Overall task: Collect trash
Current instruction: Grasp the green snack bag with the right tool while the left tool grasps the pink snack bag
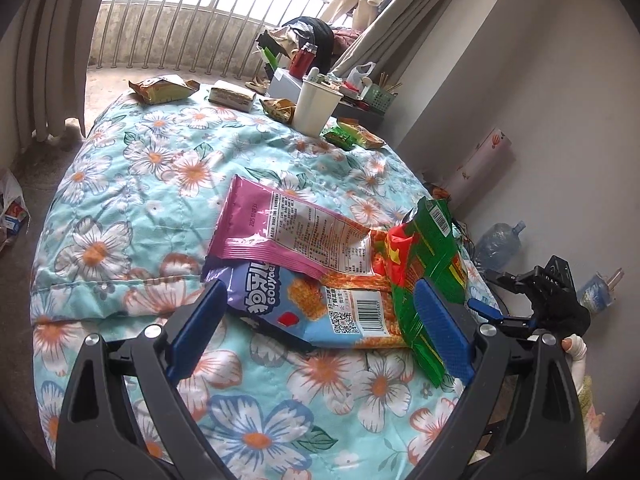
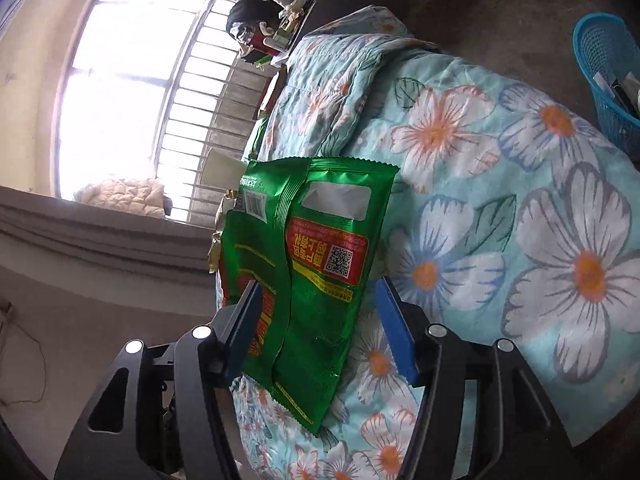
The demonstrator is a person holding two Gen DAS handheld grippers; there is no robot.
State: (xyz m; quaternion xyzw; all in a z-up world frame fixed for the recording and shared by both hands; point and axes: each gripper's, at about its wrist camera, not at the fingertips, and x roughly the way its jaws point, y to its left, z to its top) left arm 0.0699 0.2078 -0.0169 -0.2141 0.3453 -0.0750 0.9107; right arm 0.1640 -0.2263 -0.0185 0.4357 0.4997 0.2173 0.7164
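Left gripper [image 1: 320, 328] hovered low over the floral turquoise quilted bed [image 1: 132, 208], blue fingers [image 1: 196, 332] spread wide, holding nothing. Between them lay a blue crinkled snack wrapper [image 1: 316, 312]; a pink foil wrapper [image 1: 288, 228] overlapped its far edge. Right gripper [image 2: 318, 328], fingers also wide, straddled a shiny green foil snack wrapper [image 2: 316, 264] without gripping it; that wrapper stood tilted at the bed's right side. Far end of bed: a white paper cup [image 1: 316, 108] and more crumpled wrappers [image 1: 164, 88]. A blue plastic mesh basket [image 2: 608, 76] sat on the floor beyond the bed.
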